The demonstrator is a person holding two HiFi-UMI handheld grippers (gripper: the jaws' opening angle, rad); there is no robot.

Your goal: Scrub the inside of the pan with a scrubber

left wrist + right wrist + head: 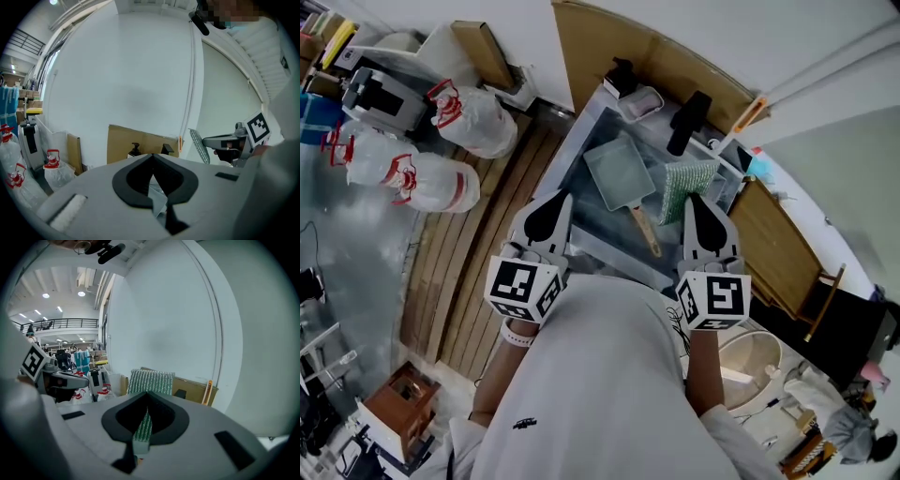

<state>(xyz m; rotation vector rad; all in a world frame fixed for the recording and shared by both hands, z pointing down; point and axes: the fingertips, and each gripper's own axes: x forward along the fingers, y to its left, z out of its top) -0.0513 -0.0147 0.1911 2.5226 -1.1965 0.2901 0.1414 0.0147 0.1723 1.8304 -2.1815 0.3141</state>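
Note:
A pale rectangular pan (618, 172) with a wooden handle (643, 231) lies in the steel sink (581, 141). My right gripper (695, 197) is held above the sink's right side, shut on a green scrubber (684, 187). In the right gripper view that gripper (147, 394) pinches the lower edge of the scrubber (151, 380), which stands upright. My left gripper (564, 197) hovers over the sink's near left edge, shut with nothing in it. In the left gripper view its tips (152, 156) meet, and the scrubber (199, 146) shows edge-on at the right.
A black pump bottle (619, 74) and a black object (688, 120) stand at the sink's far rim, before a cardboard sheet (609, 47). White bags with red ties (422, 178) lie on the floor at the left. A wooden cabinet (778, 248) is at the right.

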